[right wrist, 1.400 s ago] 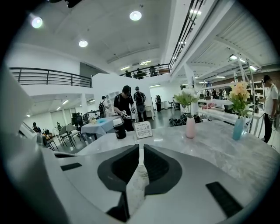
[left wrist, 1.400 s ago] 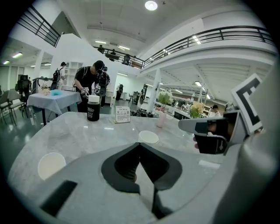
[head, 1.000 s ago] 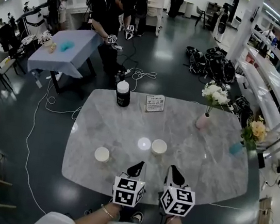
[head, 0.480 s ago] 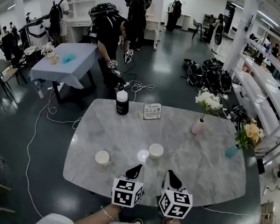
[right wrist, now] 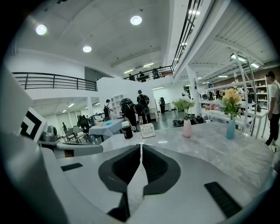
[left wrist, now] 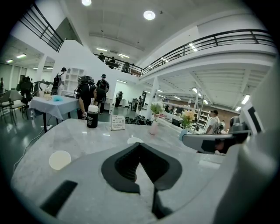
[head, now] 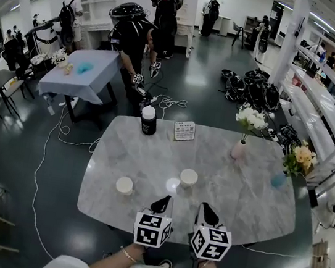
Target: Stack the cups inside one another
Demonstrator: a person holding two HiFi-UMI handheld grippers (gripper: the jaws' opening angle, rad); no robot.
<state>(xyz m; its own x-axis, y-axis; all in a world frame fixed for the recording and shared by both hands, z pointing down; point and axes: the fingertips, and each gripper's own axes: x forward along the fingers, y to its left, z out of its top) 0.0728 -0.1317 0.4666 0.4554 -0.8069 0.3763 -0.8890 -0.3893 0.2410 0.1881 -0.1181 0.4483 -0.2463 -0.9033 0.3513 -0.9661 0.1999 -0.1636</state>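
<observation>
While the head view looks down on the grey worktop (head: 245, 198), the first cup (head: 124, 185) stands near its left side and the second cup (head: 189, 178) stands near the middle, well apart from it. Both cups are upright and open at the top. The left claw (head: 164, 198) and the right claw (head: 205, 207) hang side by side over the near edge, both pointing at the cups and touching neither. A black bottle (head: 149, 120), a small card (head: 185, 130), a pink vase (head: 239, 149) and a blue vase (head: 279, 178) stand farther back. From the left gripper view, the left claw (left wrist: 140, 144) is pinched tight with nothing in it; the first cup (left wrist: 59, 159) sits off to the left and the second cup (left wrist: 134, 140) peeks up just past the tip. From the right gripper view, the right claw (right wrist: 141, 145) is pinched tight too and holds nothing. No cup shows there, only the black bottle (right wrist: 127, 130), the small card (right wrist: 147, 130) and both vases.
</observation>
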